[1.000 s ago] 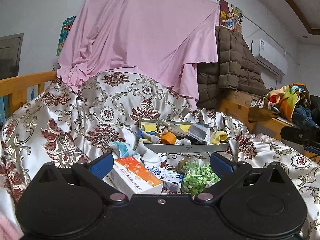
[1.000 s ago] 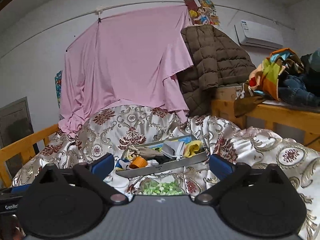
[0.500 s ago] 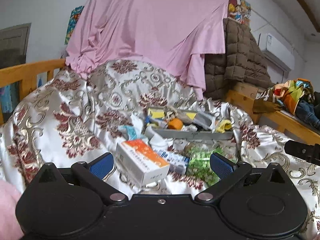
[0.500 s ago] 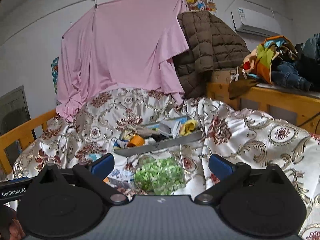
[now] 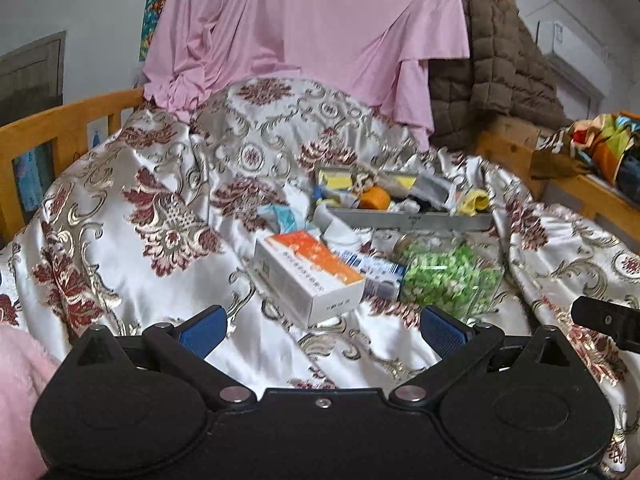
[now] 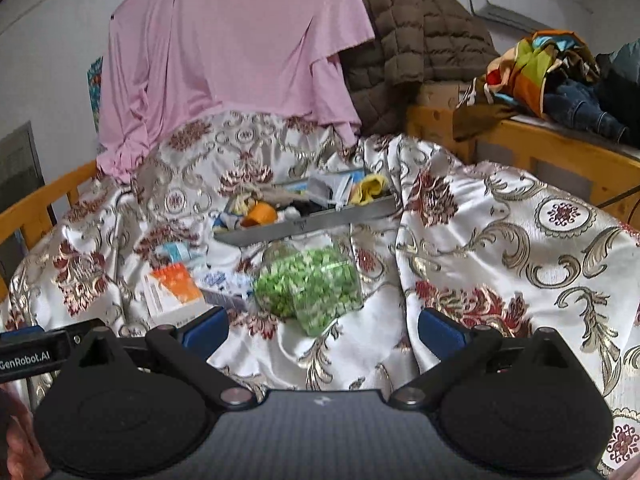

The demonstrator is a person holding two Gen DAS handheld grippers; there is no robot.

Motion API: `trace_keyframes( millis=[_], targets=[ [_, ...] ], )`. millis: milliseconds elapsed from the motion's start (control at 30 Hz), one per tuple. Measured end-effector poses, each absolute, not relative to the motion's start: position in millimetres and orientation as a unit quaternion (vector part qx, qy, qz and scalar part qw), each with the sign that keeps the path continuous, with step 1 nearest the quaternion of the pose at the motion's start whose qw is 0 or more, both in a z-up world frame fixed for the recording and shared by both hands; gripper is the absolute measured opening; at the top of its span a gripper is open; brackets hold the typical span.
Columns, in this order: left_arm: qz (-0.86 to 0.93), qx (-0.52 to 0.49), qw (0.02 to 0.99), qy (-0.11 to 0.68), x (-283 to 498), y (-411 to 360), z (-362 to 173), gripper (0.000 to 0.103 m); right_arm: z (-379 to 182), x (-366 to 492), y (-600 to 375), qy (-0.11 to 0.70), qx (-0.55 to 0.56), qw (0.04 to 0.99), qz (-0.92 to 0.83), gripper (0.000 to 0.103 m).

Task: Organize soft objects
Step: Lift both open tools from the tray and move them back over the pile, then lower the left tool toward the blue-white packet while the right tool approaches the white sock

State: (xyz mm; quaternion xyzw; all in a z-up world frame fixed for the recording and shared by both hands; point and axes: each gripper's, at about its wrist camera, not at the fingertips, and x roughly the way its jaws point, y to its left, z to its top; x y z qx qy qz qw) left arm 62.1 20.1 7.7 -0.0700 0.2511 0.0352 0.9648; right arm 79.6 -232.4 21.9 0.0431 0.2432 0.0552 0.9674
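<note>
Both the left gripper [image 5: 320, 330] and the right gripper [image 6: 322, 330] hang with jaws spread wide, grasping nothing, above the bed's patterned satin cover [image 5: 168, 208]. Just beyond them lie an orange-and-white box [image 5: 310, 276] and a clear bag of green pieces [image 6: 310, 284], the grey tray [image 6: 308, 222] of oddments behind.

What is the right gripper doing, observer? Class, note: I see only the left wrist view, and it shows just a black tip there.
Observer: The right gripper is open and empty, pointed at the clear container of green pieces.
Operator: Anything printed on the left gripper?
Observer: Yes, a label on its side reads GenRobot.AI.
Operator: What is on the wooden ledge to the right?
Observer: Blue denim clothing beside the colourful cloth.
</note>
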Motion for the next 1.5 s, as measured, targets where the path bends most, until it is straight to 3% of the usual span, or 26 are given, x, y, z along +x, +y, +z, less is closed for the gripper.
trace_keyframes(
  millis=[600, 1067, 1500],
  targets=[
    [0.09, -0.057, 0.94, 0.324, 81.7, 17.7, -0.5, 0.102, 4.7, 97.0, -199.0, 0.313, -0.006, 0.942, 0.118, 0.103],
    [0.119, -0.113, 0.923, 0.347, 110.0, 42.5, -5.3, 0.102, 16.1, 135.2, -191.2, 0.31, -0.009, 0.938, 0.152, 0.103],
    [0.156, -0.087, 0.941, 0.288, 159.7, 67.0, 18.7, 0.102, 28.3, 178.9, -166.7, 0.266, -0.09, 0.941, 0.189, 0.103]
  ],
)
